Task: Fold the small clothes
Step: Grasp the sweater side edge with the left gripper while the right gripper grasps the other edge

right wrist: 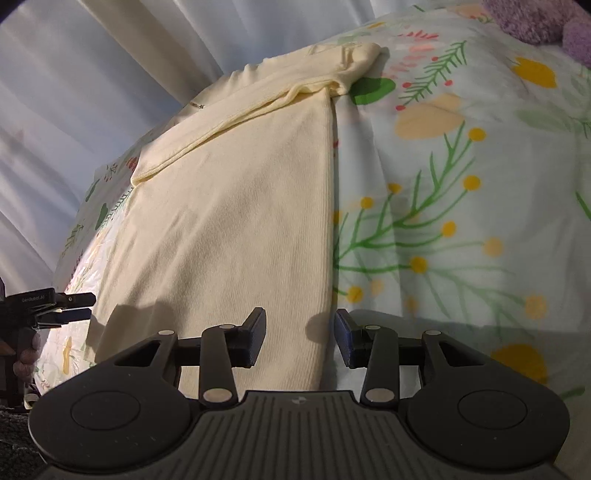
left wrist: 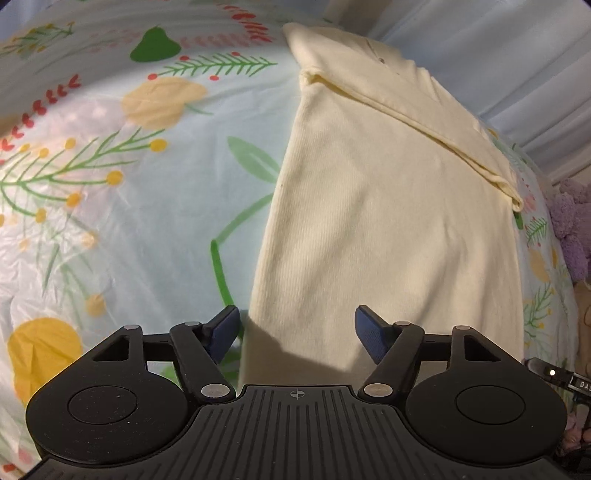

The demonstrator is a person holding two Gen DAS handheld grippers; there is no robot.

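Note:
A pale yellow ribbed garment (left wrist: 388,206) lies flat on a floral sheet, with a folded flap across its far end. My left gripper (left wrist: 297,332) is open and empty, its jaws either side of the garment's near left corner. In the right wrist view the garment (right wrist: 236,221) runs away from me. My right gripper (right wrist: 300,332) is open and empty at its near right edge. The left gripper (right wrist: 74,306) also shows at the left edge of that view, by the near left corner.
The floral sheet (left wrist: 110,203) covers the surface on both sides of the garment (right wrist: 461,221). A purple plush toy (left wrist: 572,229) sits at the right, and also shows in the right wrist view (right wrist: 546,22). Pale curtains (right wrist: 74,92) hang behind.

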